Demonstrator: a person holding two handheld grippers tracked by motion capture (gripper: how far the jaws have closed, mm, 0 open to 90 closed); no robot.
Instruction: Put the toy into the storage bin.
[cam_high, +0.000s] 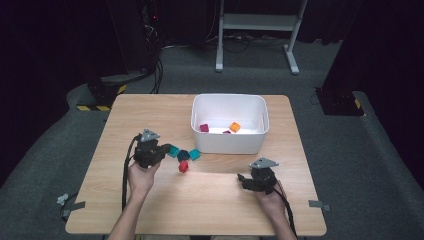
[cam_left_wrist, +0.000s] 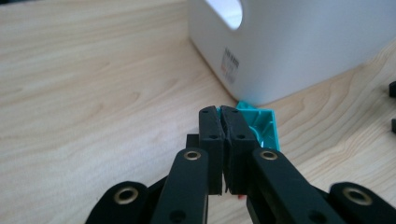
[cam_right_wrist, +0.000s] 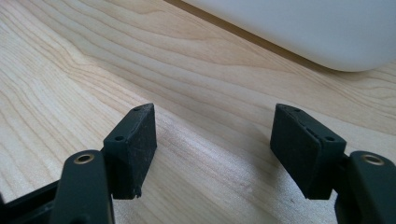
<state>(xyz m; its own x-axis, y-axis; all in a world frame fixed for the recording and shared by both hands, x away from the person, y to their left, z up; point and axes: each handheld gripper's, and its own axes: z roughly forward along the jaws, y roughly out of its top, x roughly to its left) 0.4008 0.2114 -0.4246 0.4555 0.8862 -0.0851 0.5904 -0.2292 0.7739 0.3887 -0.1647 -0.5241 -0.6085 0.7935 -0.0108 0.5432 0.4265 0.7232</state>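
Table (cam_high: 150, 200) fills the centre of the high view; the white bin (cam_high: 229, 145) sits upper centre-right on it. Inside the bin: a magenta block (cam_high: 204, 128), an orange block (cam_high: 234, 127), and a sliver of another dark red piece between them. So roughly three are in, by my read.

Your left gripper (cam_high: 167, 150), left of centre, has its jaws pressed together on the edge of a teal block (cam_left_wrist: 262, 126), just beside the bin's near corner. Your right gripper (cam_right_wrist: 215, 144), lower right, has its jaws wide apart, nothing between them, over bare wood.

Still out: the teal block you hold, a dark teal block (cam_high: 183, 154), another teal block (cam_high: 194, 154), and a red block (cam_high: 183, 166) at centre.
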